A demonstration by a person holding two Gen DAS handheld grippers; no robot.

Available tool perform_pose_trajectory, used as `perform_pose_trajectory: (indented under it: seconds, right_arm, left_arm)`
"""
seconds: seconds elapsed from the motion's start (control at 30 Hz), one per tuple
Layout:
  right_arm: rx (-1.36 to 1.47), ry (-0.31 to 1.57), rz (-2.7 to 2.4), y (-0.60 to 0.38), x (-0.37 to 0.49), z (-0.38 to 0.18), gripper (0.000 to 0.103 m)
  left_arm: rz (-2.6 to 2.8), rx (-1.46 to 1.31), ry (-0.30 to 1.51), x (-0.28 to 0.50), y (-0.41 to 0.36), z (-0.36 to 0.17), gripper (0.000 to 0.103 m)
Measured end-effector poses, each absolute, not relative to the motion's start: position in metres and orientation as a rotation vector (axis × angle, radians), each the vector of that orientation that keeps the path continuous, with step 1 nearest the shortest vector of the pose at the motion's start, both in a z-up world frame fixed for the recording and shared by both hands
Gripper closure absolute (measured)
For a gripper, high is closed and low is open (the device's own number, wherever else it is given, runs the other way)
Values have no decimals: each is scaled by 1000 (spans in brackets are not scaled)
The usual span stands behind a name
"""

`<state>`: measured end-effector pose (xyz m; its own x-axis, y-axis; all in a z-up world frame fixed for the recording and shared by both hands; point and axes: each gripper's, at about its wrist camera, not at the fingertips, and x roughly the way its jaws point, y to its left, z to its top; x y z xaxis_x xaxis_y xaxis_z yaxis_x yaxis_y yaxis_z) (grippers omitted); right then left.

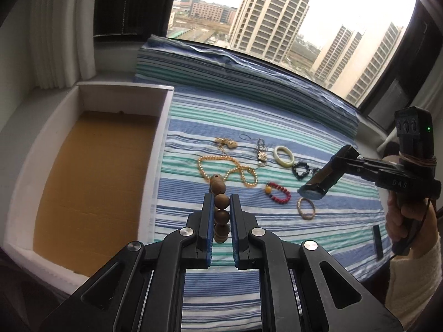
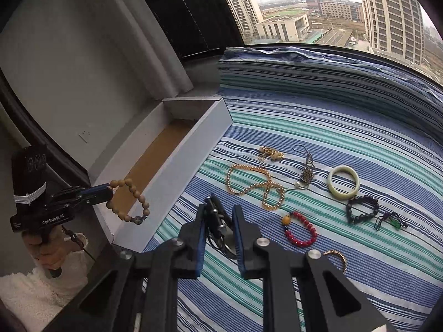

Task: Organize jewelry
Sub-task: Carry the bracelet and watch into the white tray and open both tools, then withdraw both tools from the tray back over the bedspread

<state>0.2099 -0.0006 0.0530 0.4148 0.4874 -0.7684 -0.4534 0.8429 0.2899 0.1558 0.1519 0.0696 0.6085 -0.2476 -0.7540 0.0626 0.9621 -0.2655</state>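
My left gripper [image 1: 221, 207] is shut on a brown wooden bead bracelet [image 1: 220, 210], held in the air beside the open white box [image 1: 163, 127]; in the right wrist view the bracelet [image 2: 130, 202] hangs from the left gripper [image 2: 109, 192] over the box [image 2: 177, 166]. My right gripper [image 2: 218, 221] is shut on a dark watch-like piece [image 2: 217, 221] above the striped cloth; it also shows in the left wrist view [image 1: 313, 191]. On the cloth lie a gold bead necklace [image 2: 254, 185], a red bead bracelet [image 2: 301, 229], a pale jade bangle [image 2: 343, 182] and a black bead bracelet [image 2: 362, 209].
A gold chain piece [image 2: 271, 153], a pendant on a cord [image 2: 307, 171], a small green charm [image 2: 393, 221] and a thin gold bangle [image 2: 339, 258] also lie on the striped cloth [image 2: 360, 127]. A folded striped cushion [image 1: 221, 66] backs onto the window. A wall stands left of the box.
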Motion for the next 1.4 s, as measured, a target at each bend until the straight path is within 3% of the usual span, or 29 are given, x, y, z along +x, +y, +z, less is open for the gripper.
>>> perform_pose_trajectory:
  seconds: [0.3,0.53,0.8,0.87,0.9,0.93,1.0,1.1,1.4]
  right_arm:
    - [-57,957,845,189,200,77,85]
    - [-161,1066,880,308,203,18,85]
    - [-183,1156,811,358,219,-48,85]
    - [-176,1163,799,361,219,-57,78]
    - [-168,1178,793,359,221,-62,67]
    - [-167,1187,794,360,220,-65,63]
    - [-196,1192,773,359,217,-72,59]
    - [-205,1194,760,354,214,-76,37]
    - [-196,1076,688,307,213,-63,35]
  left_arm:
    - [82,-197,888,130,260,65,94]
    - [176,-232,975,134,310,9,94]
    - [245,-214,1042,149,328,-41,93]
    - [289,-193,1046,154,332,-49,85]
    - [307,-186,1046,155,333,-51,65]
    - [326,-182,1038,155,335,-52,38]
    - [378,-173,993,150,338,-51,23]
    - [391,-192,966,145,342,-50,12]
    - [409,-149,854,138,306,-31,8]
